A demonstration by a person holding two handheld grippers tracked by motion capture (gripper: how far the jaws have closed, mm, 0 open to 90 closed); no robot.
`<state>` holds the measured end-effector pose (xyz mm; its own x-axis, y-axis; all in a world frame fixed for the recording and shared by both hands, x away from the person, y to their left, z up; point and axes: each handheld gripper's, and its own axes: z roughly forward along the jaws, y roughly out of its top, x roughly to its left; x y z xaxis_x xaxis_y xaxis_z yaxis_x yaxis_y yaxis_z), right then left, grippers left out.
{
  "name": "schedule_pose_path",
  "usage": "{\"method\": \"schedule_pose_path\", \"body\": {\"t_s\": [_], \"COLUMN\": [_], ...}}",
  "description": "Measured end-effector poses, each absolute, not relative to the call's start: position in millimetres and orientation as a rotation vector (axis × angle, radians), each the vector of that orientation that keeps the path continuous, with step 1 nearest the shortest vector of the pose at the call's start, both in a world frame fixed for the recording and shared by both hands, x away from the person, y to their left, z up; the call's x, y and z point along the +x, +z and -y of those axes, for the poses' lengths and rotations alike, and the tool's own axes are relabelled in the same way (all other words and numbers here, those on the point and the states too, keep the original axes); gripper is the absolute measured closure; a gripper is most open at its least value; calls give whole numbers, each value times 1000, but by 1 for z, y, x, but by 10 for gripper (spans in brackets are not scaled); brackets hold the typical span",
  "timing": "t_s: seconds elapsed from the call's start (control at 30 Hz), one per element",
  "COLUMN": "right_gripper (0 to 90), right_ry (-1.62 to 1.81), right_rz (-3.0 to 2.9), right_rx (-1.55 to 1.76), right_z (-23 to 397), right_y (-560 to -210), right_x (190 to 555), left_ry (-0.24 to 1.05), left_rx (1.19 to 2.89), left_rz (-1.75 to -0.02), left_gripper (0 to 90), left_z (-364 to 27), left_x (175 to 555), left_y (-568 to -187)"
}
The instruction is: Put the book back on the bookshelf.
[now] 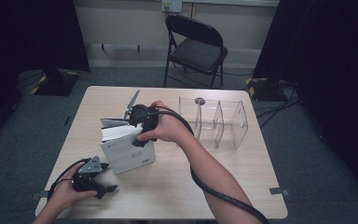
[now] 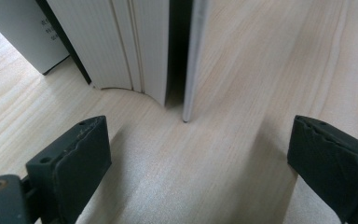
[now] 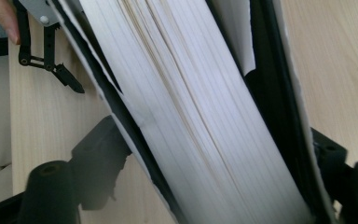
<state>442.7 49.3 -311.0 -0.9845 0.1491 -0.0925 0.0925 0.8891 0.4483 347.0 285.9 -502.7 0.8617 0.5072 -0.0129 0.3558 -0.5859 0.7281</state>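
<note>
At centre-left of the pale wooden surface (image 1: 177, 186) stands the thick white-paged book with grey-white covers (image 1: 127, 151), partly opened. Its page block sits between the right tool's (image 1: 137, 125) spread jaws; whether the pads press yet I cannot tell. At seven o'clock, the left tool (image 1: 103, 179) hangs open and empty. Probably left: moving it to the clear plastic divided organiser (image 1: 214, 122) at two o'clock
</note>
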Motion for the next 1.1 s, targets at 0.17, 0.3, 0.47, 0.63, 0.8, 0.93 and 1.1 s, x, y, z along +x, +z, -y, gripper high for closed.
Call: {"method": "schedule_pose_path", "body": {"t_s": [0.17,0.3,0.47,0.63,0.8,0.93,1.1], "right_gripper": [406,514,521,522,522,507,477], "right_ry": [672,673,669,673,692,695,707], "right_rz": [-2963,-2987,-2983,-2999,-2994,-2979,-2991], "right_rx": [118,93,175,253,276,296,356], "right_z": [-48,-43,-36,-19,0,6,2], "right_y": [-307,-304,-303,-302,-303,-303,-305], "right_x": [438,431,425,419,416,412,415], "left_ry": [266,265,249,248,257,257,255], "left_rx": [2260,2261,2264,2267,2263,2262,2265], "left_rz": [-614,-618,-623,-619,-620,-621,-620], "left_gripper": [54,54,52,50,46,45,44], "left_z": [-286,-286,-286,-286,-286,-285,-286], "left_x": [348,347,348,349,349,349,349], "left_y": [-502,-502,-502,-502,-503,-503,-502]}}
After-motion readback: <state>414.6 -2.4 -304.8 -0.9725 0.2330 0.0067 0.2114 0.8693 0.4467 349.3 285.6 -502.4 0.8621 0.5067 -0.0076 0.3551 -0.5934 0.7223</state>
